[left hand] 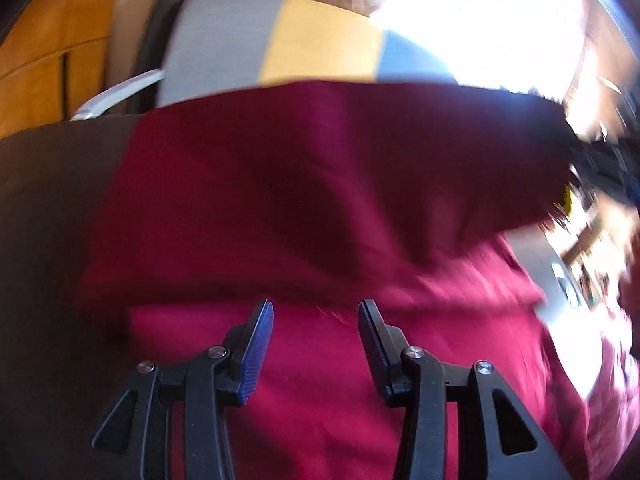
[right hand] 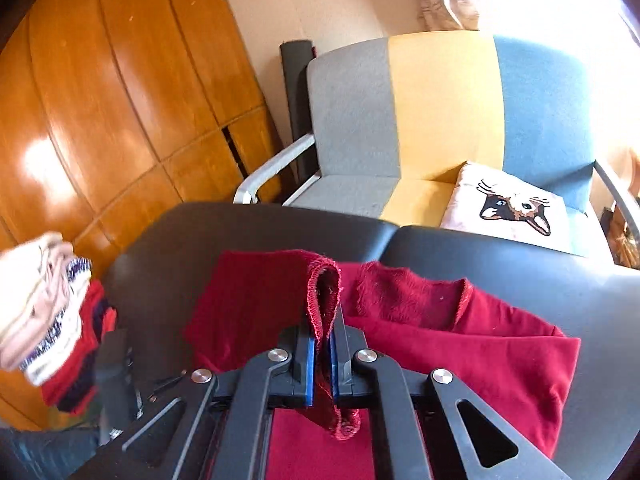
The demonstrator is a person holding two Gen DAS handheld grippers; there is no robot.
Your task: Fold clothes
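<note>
Right gripper [right hand: 322, 344] clenched on a hem fold of the red garment [right hand: 460, 344], which lies on the dark table [right hand: 500, 256]; left gripper [left hand: 316, 320] released, hovering over the cloth's near part.

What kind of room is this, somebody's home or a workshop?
Most likely a home living room or bedroom: a grey, yellow and blue armchair holding a cat-print cushion, wooden wardrobe doors, and laundry piled beside the dark table.

ahead of me a grey, yellow and blue armchair [right hand: 444, 120] stands against a cream wall [right hand: 320, 0]; glossy wooden panelling [right hand: 120, 100] fills my left, and sunlight glares top right.
</note>
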